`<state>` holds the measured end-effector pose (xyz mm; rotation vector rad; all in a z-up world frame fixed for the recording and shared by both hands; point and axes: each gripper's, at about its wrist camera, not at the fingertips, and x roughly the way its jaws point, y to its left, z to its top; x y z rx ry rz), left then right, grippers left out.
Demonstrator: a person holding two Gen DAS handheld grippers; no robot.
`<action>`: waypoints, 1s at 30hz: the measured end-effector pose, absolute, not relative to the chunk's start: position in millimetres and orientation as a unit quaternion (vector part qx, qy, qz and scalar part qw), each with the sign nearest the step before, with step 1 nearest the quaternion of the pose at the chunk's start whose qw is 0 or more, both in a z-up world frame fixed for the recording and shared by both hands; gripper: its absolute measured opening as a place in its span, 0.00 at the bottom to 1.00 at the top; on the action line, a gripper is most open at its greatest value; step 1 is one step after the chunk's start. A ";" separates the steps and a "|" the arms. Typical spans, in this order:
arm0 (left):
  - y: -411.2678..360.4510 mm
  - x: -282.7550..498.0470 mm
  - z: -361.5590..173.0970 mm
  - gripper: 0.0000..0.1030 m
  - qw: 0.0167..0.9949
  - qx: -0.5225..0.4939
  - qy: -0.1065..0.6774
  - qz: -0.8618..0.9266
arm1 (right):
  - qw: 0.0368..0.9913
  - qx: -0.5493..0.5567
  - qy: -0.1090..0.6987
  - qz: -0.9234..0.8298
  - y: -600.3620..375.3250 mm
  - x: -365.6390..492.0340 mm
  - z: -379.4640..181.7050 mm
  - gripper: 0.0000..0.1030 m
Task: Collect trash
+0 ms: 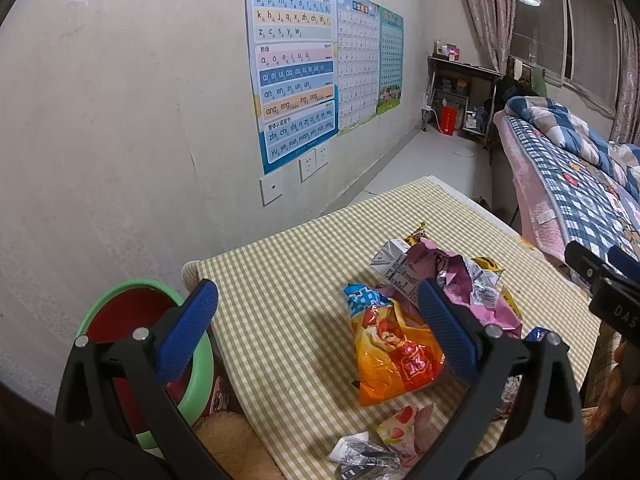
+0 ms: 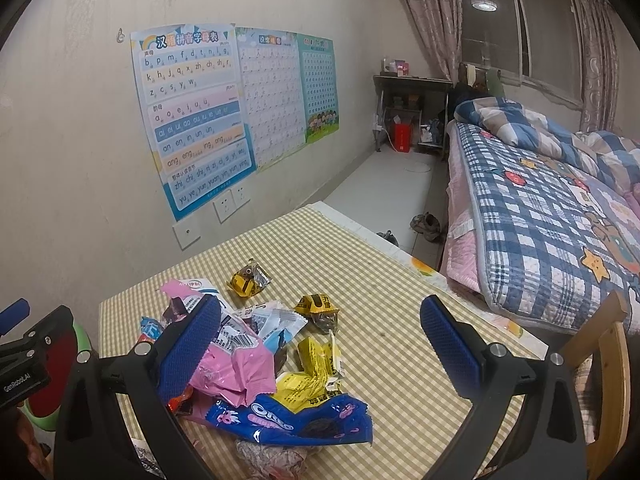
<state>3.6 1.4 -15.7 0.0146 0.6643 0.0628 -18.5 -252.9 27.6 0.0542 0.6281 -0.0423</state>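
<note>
Table (image 1: 288, 264), covered in a yellow-and-white checked cloth, standing against a pale wall hung with alphabet posters (image 1: 292, 68). On it, a loose heap of snack trash: an orange chip bag (image 1: 396, 356) nearest the left side; a crumpled pink wrapper (image 2: 236, 368) in the middle, partly over a white carton (image 1: 394, 264); a blue Oreo wrapper (image 2: 292, 420) at the near edge; a yellow wrapper (image 2: 316, 368) touching the Oreo one; two small yellow-and-black packets (image 2: 248, 280) lying a little apart toward the far side; a strawberry-print wrapper (image 1: 408, 428) and a grey crumpled scrap (image 1: 360, 452) closest to the left gripper's camera. Left gripper (image 1: 316, 328): fingers wide apart, holding nothing, hovering above the table's left edge with the chip bag between them in view. Right gripper (image 2: 320, 344): fingers likewise spread, empty, above the heap, its left finger in front of the pink wrapper. Beside the table on the left, low down, a green-rimmed bin (image 1: 148, 320) with a red inside. Bed (image 2: 540, 216) with blue checked quilt along the right. Wooden chair back (image 2: 608, 344) at the table's right corner.
</note>
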 end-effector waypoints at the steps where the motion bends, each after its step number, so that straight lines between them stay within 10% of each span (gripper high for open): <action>1: 1.8 4.3 -16.2 0.95 0.944 0.006 0.328 0.032 | 0.950 0.027 0.309 -0.020 -252.9 -18.5 27.2 0.93; 30: 0.3 11.9 -29.0 0.95 0.937 0.021 0.346 0.031 | 0.942 0.023 0.336 -0.014 -250.5 -11.5 16.6 0.93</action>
